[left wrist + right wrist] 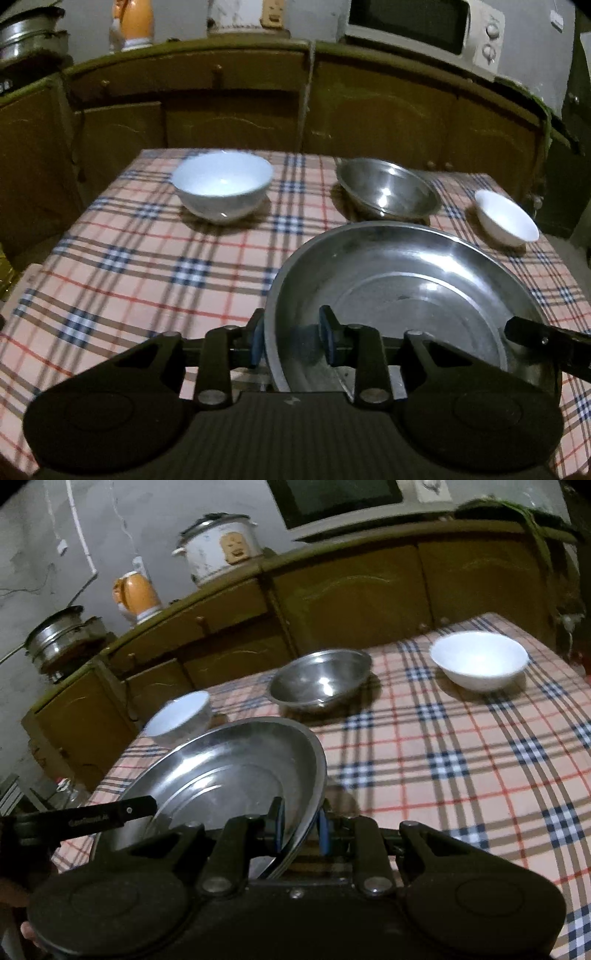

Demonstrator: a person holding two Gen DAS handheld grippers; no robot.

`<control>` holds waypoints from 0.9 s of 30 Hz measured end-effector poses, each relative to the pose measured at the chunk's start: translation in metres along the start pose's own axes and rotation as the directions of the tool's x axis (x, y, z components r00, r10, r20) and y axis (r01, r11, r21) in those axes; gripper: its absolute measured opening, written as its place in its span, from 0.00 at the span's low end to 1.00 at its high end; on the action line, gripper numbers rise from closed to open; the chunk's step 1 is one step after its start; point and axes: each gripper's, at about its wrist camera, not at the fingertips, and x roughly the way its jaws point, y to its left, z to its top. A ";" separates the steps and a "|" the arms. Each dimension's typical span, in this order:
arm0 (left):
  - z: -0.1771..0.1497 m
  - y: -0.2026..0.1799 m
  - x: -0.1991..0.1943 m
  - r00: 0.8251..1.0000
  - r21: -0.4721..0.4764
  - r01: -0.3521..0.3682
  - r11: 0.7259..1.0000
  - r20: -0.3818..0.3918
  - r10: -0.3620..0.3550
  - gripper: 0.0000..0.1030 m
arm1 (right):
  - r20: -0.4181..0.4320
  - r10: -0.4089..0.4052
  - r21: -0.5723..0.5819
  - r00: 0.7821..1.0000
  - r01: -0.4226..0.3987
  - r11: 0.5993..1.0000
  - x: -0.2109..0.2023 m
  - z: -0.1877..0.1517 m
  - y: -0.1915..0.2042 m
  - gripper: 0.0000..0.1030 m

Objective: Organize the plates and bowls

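**Steel plate gripped from both sides above the checked desk**

Steel plate point(406, 295), wide and shallow, is held at two opposite edges. The left gripper point(293, 334) has its blue-padded fingers point(327, 332) clenched on the plate's left rim, one pad outside the wall and one inside the dish. The right gripper point(301, 829) grasps the opposite rim in the same way, its fingers point(277, 827) pressed tight against the thin metal edge. In the left wrist view a black finger of the other gripper shows at the plate's right edge; in the right wrist view the matching black finger shows at the plate's left edge. The plate looks lifted off the cloth and tilted in the right wrist view, though the near rim is hidden behind the grippers.

Beyond the plate, on the desk point(147, 266) covered in a pink, blue and brown check cloth, stand three bowls well apart from each other: a large white bowl point(221, 186) at the far left, a steel bowl point(388, 194) near the middle just behind the plate, and a small white bowl point(506, 218) toward the far right edge. All three sit upright and look empty.

Behind the desk runs a row of brown cabinets point(369, 107). On top are a microwave point(424, 26), a rice cooker point(218, 550), an orange jug point(136, 594) and stacked steel pots point(62, 638).
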 end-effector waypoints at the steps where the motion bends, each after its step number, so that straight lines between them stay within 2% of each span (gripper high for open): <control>1: 0.001 0.004 -0.003 1.000 -0.003 -0.005 1.000 0.006 0.005 0.29 | 0.002 0.004 -0.009 1.000 -0.004 1.000 -0.001 0.001 0.005 0.24; 13: 0.001 0.058 -0.031 0.996 -0.051 -0.073 0.996 0.051 0.076 0.29 | -0.014 0.059 -0.092 0.998 -0.060 0.994 0.008 -0.010 0.073 0.24; 27: -0.011 0.128 -0.017 0.989 -0.122 -0.143 0.982 0.007 0.145 0.29 | -0.090 0.071 -0.142 0.993 -0.083 0.986 0.057 -0.035 0.136 0.25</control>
